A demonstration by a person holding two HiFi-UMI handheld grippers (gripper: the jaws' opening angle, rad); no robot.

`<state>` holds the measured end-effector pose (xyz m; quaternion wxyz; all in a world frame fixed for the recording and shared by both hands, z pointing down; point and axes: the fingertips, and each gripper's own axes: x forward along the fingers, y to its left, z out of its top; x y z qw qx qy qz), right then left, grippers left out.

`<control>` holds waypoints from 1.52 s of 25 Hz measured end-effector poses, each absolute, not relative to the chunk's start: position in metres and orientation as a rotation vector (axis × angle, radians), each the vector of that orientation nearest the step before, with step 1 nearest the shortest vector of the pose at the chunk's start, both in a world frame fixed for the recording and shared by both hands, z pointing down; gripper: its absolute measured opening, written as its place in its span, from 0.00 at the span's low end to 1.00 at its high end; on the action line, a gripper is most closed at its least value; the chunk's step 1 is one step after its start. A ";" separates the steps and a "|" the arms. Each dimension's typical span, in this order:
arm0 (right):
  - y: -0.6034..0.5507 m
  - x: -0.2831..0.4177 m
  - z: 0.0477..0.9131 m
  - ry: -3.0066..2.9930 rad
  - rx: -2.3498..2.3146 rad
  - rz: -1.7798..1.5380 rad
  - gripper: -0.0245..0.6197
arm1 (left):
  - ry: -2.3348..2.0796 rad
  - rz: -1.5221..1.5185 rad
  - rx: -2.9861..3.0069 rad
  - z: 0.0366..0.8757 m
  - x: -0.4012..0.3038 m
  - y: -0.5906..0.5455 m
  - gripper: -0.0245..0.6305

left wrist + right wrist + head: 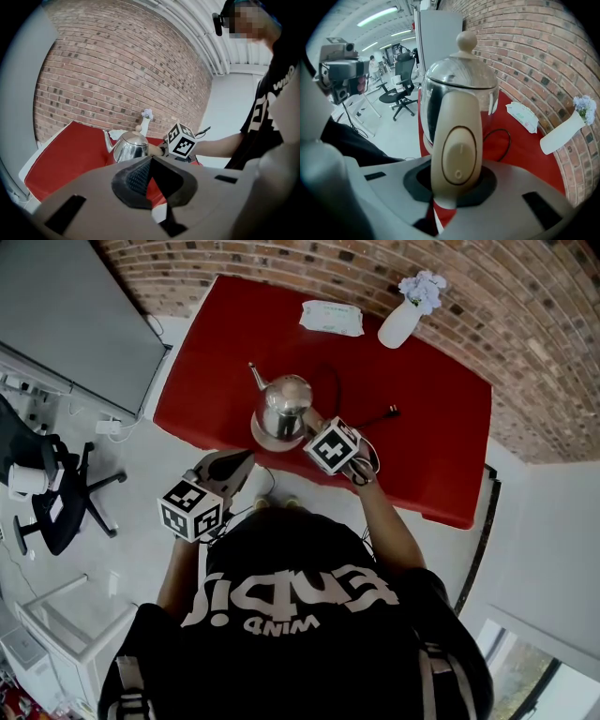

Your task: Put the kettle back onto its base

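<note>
Kettle (459,89) held upright by its handle (456,150) in the clenched fingers of the right gripper (452,187), so it can seat squarely on its base (264,439) just beyond them; left gripper (151,159) fingers clenched on nothing, well apart

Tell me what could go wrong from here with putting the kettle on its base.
1. The right hand-held gripper pinches only the cream plastic handle of the shiny steel kettle, so the heavy body could swing or tilt.
2. The round base is mostly hidden under the kettle, so it may land off-centre.
3. The base sits near the front edge of the red table; a sideways push might slide it off.
</note>
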<state>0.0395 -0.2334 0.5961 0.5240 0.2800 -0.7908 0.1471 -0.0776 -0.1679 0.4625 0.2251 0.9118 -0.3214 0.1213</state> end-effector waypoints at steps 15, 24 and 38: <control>-0.226 0.031 0.599 -1.899 0.672 0.344 0.14 | -0.874 0.328 2.510 0.466 -0.072 -0.170 0.05; -0.223 0.030 0.599 -1.895 0.674 0.336 0.14 | -0.871 0.329 2.509 0.466 -0.069 -0.168 0.05; -0.215 0.027 0.605 -1.903 0.667 0.362 0.14 | -0.878 0.324 2.504 0.467 -0.068 -0.161 0.05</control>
